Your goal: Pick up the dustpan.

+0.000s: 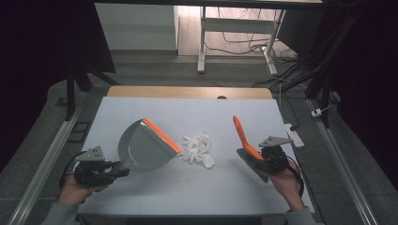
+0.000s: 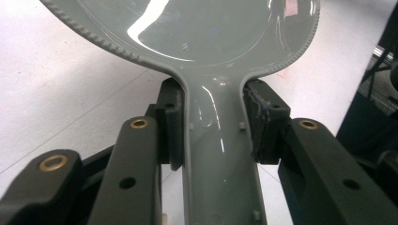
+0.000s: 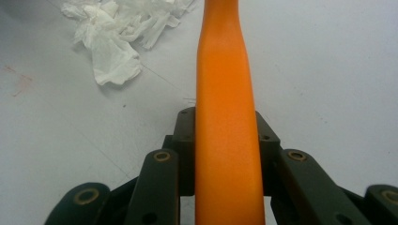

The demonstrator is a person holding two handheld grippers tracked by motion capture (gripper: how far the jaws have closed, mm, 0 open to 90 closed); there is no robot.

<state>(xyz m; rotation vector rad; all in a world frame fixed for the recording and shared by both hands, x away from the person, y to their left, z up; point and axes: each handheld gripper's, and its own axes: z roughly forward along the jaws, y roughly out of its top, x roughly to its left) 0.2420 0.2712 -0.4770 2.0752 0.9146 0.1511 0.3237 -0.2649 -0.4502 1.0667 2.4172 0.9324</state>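
The work in hand looked like sweeping a small heap of crumpled white paper scraps [image 1: 198, 149] into a grey dustpan [image 1: 144, 146], and the layout suited that. The dustpan lay on the pale tabletop [image 1: 155, 192] at the left of the heap, its orange-edged lip [image 1: 162, 135] turned toward the scraps and just beside them, so anything pushed leftward would likely slide straight in. The brush [image 1: 247, 149] stood on the opposite side of the heap, a little apart from it, with its dark bristle head low near the tabletop and its orange handle [image 3: 226, 131] slanting up and away; that put the paper between the two tools, which seemed the sensible starting stance for a sweep. The left claw [image 2: 213, 126] was closed on the dustpan's grey handle [image 2: 220, 164], a pad pressed against each side of the narrow neck just behind the pan's bowl, which probably kept the pan steady against the push of the brush. The right claw [image 3: 225, 140] was likewise clamped on the brush's orange handle, the handle running straight out between its jaws toward the scraps, seen at the upper left of the right gripper view.
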